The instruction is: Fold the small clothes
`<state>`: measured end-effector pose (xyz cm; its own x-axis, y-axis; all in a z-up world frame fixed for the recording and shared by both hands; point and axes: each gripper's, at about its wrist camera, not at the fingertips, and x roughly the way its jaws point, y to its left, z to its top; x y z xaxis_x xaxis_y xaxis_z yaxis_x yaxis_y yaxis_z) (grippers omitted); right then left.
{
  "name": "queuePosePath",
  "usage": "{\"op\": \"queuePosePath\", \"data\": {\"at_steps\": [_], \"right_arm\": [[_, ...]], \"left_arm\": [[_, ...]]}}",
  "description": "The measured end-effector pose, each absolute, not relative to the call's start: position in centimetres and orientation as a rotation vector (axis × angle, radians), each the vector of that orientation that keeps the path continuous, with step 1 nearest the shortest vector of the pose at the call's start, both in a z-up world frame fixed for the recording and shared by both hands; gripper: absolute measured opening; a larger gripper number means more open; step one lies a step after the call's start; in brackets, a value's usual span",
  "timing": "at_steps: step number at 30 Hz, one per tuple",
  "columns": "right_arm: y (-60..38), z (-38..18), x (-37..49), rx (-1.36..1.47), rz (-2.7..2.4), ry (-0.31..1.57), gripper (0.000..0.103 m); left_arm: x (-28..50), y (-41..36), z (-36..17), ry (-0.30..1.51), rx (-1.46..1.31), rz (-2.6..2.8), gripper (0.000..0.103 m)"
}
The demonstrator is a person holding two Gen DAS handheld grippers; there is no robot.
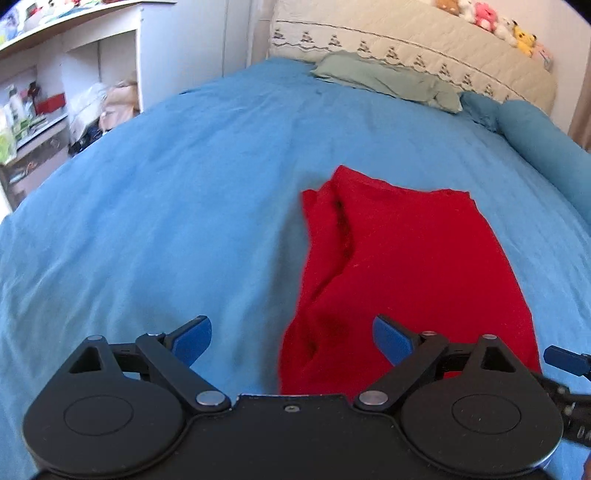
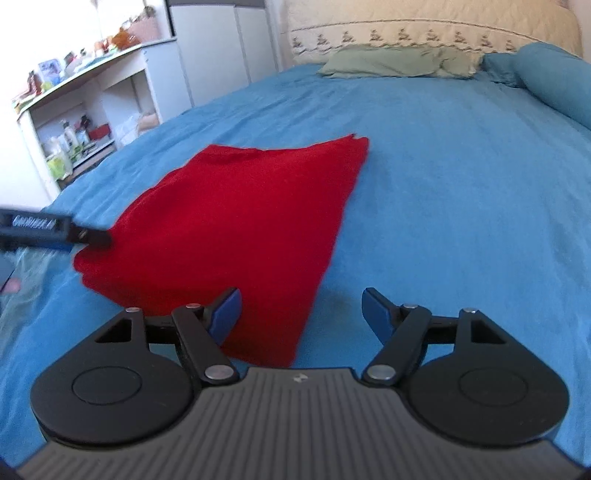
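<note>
A red garment (image 1: 402, 266) lies folded on the blue bedsheet (image 1: 166, 206), with a raised crease along its left side. My left gripper (image 1: 291, 338) is open and empty, hovering over the garment's near left corner. In the right wrist view the same red garment (image 2: 236, 218) lies flat, and my right gripper (image 2: 301, 314) is open and empty over its near right corner. The left gripper's finger (image 2: 88, 236) shows at the garment's left edge in the right wrist view. The right gripper's fingertip (image 1: 565, 360) shows at the right edge of the left wrist view.
A green pillow (image 1: 388, 79) and a blue bolster (image 1: 535, 136) lie by the beige headboard (image 1: 424, 37). Soft toys (image 1: 491, 18) sit on top of it. A white shelf unit (image 1: 55, 92) with clutter stands left of the bed.
</note>
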<state>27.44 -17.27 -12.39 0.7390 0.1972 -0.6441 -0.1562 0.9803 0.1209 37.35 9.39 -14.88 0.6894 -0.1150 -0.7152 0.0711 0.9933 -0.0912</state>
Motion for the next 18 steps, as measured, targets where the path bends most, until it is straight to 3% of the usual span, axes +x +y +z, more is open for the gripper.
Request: {"op": "queuePosePath", "data": {"at_steps": [9, 18], "right_arm": [[-16.4, -14.0, 28.4, 0.02, 0.194, 0.778, 0.092], [-17.2, -10.2, 29.0, -0.037, 0.21, 0.724, 0.093]], "left_arm": [[37.9, 9.5, -17.9, 0.872, -0.035, -0.104, 0.099], [38.9, 8.1, -11.6, 0.729, 0.048, -0.179, 0.102]]}}
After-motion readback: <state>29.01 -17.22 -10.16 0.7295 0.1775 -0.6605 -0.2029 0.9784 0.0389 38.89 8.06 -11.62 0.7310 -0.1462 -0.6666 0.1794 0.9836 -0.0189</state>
